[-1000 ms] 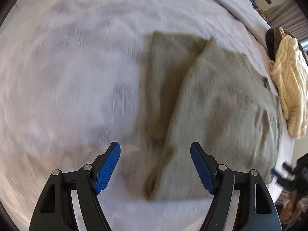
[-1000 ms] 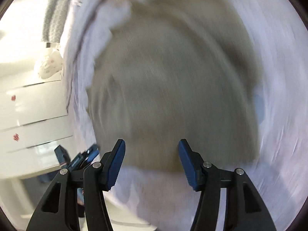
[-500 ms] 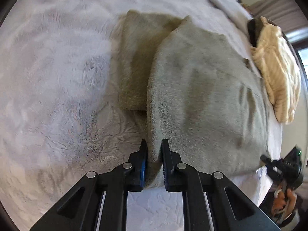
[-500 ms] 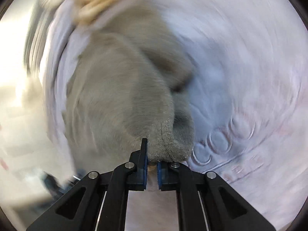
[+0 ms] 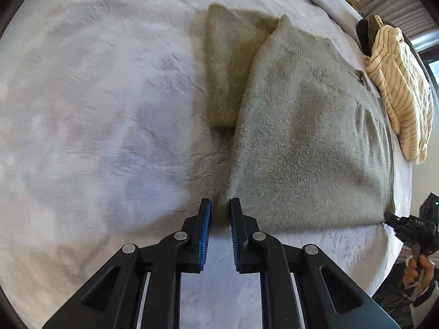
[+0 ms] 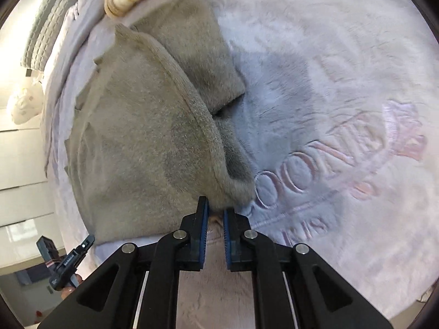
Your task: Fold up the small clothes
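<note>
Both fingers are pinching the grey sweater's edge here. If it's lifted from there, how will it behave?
The grey sweater will probably droop between the left gripper and the right gripper: its raised edge already sags. Its fuzzy knit looks grippy, so slipping seems unlikely. The loose sleeve may trail along the blanket.

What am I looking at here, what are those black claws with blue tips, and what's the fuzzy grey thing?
These are two hand-held grippers, one in each of a person's hands, each with a fisheye camera looking along its fingers. One picture is from the left gripper, the other from the right gripper. The grey thing is a fleece garment lying on a pale blanket, seemingly on a bed. Each gripper is shut on an edge of the garment, the right one lifting its hem. A cream striped garment lies beside it.
</note>
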Available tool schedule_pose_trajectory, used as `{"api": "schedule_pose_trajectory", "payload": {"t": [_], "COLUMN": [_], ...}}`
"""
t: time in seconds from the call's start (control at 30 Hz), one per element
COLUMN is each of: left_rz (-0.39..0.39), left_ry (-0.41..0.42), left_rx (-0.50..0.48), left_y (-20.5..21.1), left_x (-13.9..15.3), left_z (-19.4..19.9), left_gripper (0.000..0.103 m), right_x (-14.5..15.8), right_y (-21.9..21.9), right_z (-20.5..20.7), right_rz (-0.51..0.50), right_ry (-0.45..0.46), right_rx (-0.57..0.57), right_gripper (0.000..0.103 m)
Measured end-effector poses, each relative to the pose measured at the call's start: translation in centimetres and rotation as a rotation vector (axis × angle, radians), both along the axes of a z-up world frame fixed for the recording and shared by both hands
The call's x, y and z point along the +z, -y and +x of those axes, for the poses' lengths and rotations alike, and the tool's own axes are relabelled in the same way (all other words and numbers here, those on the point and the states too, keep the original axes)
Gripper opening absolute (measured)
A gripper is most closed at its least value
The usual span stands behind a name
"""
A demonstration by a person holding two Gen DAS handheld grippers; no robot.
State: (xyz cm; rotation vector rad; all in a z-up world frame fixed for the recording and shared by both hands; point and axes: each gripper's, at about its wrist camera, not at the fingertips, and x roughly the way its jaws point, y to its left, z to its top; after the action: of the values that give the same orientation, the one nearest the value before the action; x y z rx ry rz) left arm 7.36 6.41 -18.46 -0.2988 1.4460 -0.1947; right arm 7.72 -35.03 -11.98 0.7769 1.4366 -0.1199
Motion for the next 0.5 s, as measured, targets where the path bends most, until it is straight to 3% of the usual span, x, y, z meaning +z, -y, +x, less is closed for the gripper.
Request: {"api": "schedule_pose_trajectory", "payload": {"t": [0.1, 0.2, 0.37, 0.5], "left_rz": [0.04, 0.024, 0.054, 0.094], "left_ry": [0.06, 0.118, 0.156, 0.12], "left_rx": [-0.001, 0.01, -0.003, 0.011], "left_y": [-0.8, -0.8, 1.8, 3.1], "left_x": [2.3, 3.7, 3.1, 0.7], "left_z": [0.3, 2.3, 7.0, 9.4], "left_gripper": [0.015, 0.015, 0.015, 0.015], "right_x": [2.3, 3.9, 4.8, 3.5], "right_y": [-0.4, -1.5, -3.4, -3.7], "right_z": [0.6, 2.4, 6.2, 8.7], "right_rz": [-0.051, -0.111, -0.162, -0.187], "right_ry": [0.068, 0.123, 0.175, 0.149], "right_rx": [0.014, 0.056, 0.11, 0.135], "right_gripper": [0.01, 0.01, 0.01, 0.01]}}
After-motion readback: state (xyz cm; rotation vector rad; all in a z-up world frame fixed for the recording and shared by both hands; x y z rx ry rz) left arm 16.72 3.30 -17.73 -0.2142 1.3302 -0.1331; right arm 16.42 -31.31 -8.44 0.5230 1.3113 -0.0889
